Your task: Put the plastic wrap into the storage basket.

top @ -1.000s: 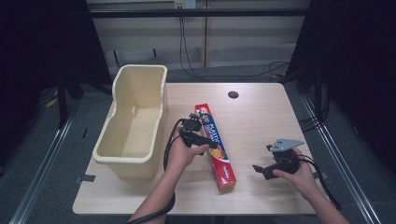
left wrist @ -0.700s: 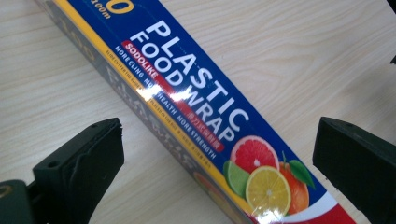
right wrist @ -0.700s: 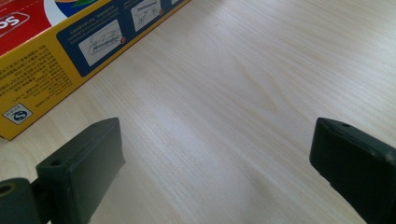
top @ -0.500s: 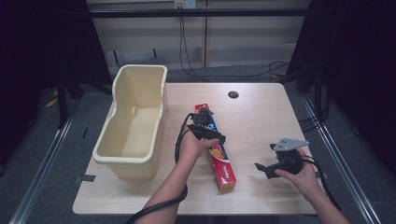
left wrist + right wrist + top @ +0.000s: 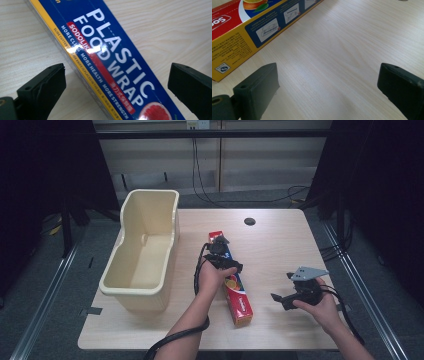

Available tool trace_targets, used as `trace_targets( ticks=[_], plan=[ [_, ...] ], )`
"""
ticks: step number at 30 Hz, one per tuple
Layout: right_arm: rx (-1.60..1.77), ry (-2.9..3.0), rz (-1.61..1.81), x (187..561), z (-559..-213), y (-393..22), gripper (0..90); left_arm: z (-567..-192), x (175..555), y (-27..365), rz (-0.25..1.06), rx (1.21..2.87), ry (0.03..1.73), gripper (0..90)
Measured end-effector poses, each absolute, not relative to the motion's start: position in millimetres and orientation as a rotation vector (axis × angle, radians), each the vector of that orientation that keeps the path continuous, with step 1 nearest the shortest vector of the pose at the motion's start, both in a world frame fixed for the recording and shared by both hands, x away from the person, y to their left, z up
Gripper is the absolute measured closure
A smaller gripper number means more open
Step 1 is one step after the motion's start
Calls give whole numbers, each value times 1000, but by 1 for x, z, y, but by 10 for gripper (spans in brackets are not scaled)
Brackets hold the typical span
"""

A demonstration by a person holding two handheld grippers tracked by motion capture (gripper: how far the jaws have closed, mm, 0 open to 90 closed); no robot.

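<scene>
A long box of plastic food wrap (image 5: pixel 239 296), blue, red and yellow, lies flat mid-table, running from far to near. My left gripper (image 5: pixel 223 254) hovers over the box's far half, open, one jaw on each side of it. In the left gripper view the box (image 5: pixel 112 62) passes between the wide-spread jaws of the left gripper (image 5: pixel 117 68), untouched. To the right of the box my right gripper (image 5: pixel 281 287) is held low over bare wood, open. The right gripper view has the box's yellow side (image 5: pixel 242 27) at upper left, well away from the right gripper (image 5: pixel 327 67).
A tall cream plastic bin (image 5: pixel 168 217) stands at the table's left side, nothing inside it. A dark cable hole (image 5: pixel 249 221) sits near the far edge of the wooden table (image 5: pixel 285 242). Cables trail from both grippers toward the near edge.
My left gripper has moved right and a little farther away, from beside the box to over it, jaws now straddling it. The right gripper has shifted only slightly.
</scene>
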State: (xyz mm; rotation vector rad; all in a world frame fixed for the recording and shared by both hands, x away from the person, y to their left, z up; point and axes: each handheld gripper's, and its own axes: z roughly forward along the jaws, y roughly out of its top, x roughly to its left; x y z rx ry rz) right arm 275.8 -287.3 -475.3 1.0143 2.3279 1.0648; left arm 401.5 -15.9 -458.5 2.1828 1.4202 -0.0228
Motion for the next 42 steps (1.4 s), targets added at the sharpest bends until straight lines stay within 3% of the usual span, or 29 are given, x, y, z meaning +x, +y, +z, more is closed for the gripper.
trace_targets(
  ticks=[14, 23, 27, 36, 39, 42],
  plan=[
    [1017, 2299, 1067, 276, -473, -290, 33, -467, 406, -19, -38, 2215, 1437, 68],
    [1027, 2289, 1086, 274, -471, -292, 33, -456, 405, -3, -36, 2314, 1478, 217],
    [1029, 2287, 1092, 275, -471, -292, 34, -454, 408, 2, -41, 2365, 1466, 241],
    [1022, 2288, 1088, 275, -471, -291, 36, -456, 418, -5, -91, 2367, 1604, 276],
    [1023, 2288, 1089, 275, -470, -291, 36, -449, 420, -3, -121, 2338, 1701, 351],
    [1024, 2289, 1095, 276, -470, -292, 36, -447, 421, 1, -113, 2381, 1653, 391]
  ],
)
